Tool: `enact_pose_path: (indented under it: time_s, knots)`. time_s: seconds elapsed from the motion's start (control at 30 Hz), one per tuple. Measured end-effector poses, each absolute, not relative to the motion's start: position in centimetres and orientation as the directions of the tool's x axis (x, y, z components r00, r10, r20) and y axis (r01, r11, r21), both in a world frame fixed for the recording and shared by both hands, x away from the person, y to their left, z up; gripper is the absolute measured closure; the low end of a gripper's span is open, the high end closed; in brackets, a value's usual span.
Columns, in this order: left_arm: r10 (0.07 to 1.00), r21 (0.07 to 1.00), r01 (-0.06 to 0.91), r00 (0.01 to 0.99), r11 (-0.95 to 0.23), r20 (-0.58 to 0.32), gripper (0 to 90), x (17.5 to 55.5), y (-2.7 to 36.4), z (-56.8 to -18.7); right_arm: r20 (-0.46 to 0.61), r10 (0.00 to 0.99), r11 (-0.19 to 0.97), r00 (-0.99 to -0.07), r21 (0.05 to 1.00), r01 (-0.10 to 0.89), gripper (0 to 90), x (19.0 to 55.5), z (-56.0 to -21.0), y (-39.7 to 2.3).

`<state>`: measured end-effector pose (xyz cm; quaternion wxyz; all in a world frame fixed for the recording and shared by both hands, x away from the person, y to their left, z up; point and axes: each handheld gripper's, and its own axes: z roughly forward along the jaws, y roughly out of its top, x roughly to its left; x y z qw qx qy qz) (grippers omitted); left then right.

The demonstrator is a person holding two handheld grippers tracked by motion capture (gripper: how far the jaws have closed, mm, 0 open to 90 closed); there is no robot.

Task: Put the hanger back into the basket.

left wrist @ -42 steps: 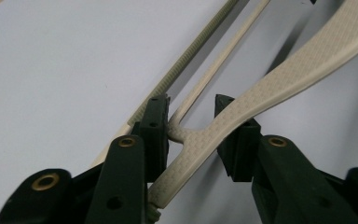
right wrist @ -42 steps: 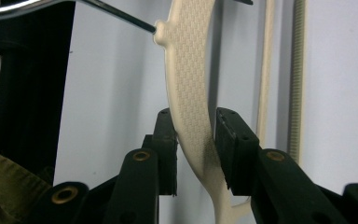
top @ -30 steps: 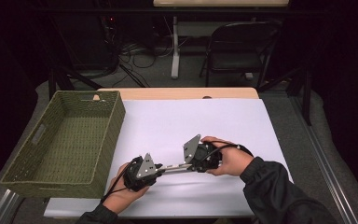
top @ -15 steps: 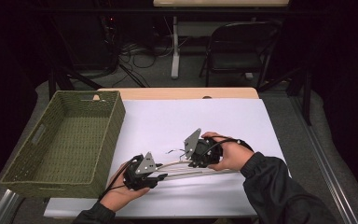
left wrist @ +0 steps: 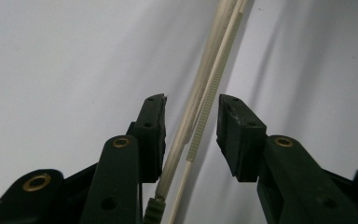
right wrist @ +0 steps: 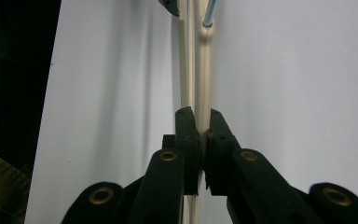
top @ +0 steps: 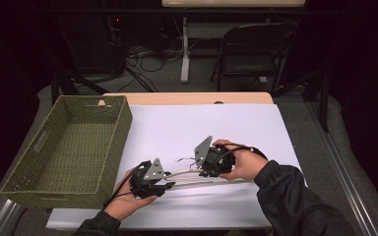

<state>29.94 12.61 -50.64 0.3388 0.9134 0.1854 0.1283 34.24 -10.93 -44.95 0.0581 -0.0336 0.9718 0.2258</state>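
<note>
A cream cable (top: 186,173) and a ribbed cream zip tie (top: 203,183) lie on the white table cover (top: 206,123) between my two grippers. My left gripper (top: 172,185) is open; in the left gripper view the cable (left wrist: 199,86) and zip tie (left wrist: 213,95) run between its spread jaws (left wrist: 191,105) without being clamped. My right gripper (top: 200,172) is shut on the cable. In the right gripper view its jaws (right wrist: 199,116) pinch the cable (right wrist: 204,70), and the zip tie (right wrist: 183,65) runs along the left side.
A green woven basket (top: 122,129) stands at the table's left, close to the left hand. A dark sleeve (top: 295,201) crosses the front right corner. A folding chair (top: 248,49) and floor cables sit beyond the far edge.
The left gripper has slid toward the front left, away from the right gripper. The cable now spans a wider gap between them. The right gripper has barely moved.
</note>
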Motion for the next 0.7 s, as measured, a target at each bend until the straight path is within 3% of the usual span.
enact_pose_path:
  time_s: [0.37,0.7]
  knots:
    - [0.387,0.607,0.247,0.916,-0.755,0.108,75.9,30.5,12.7,-50.5,-0.128,-0.043,0.896,-0.991,0.433,-0.095,86.0,34.2,-45.0,-11.0]
    - [0.334,0.578,0.232,0.939,-0.782,0.075,81.9,31.3,12.7,-50.3,-0.13,-0.041,0.895,-0.991,0.435,-0.094,85.9,34.2,-45.0,-11.0]
